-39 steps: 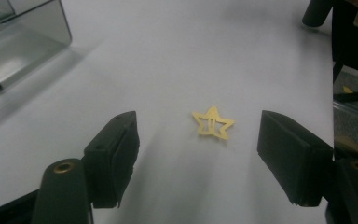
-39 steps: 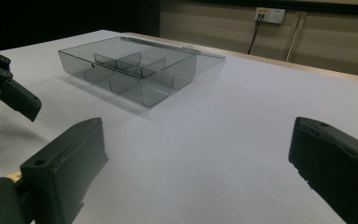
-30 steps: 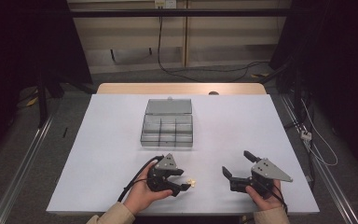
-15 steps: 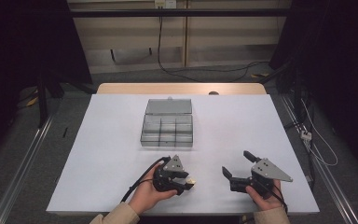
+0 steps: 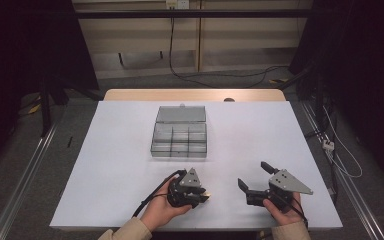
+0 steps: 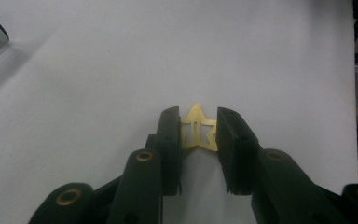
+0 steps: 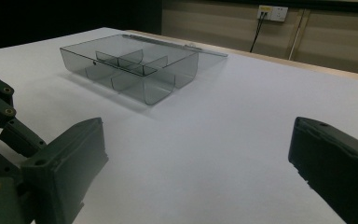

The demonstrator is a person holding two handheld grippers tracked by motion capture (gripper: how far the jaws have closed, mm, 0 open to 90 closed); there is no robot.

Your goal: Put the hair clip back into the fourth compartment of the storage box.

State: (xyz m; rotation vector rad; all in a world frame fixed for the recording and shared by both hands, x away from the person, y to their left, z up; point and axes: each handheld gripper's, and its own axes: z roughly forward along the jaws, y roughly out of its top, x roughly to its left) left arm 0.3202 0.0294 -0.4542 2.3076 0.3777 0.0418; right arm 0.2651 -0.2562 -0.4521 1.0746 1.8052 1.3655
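Setting: indoor lab or test room arranged for recording, not a home or shop. Evidence: a white-covered table (image 5: 130, 165) stands alone on a grey floor (image 5: 25, 165), with a wooden edge showing at its far side. Dark curtains (image 5: 25, 45) hang on both sides. Metal rails (image 5: 27, 175) run along the floor left and right of the table. Loose cables (image 5: 220, 75) lie across the floor behind it, leading to a wall socket (image 7: 272, 12) on a beige panelled wall (image 5: 140, 35). No domestic furnishing visible.
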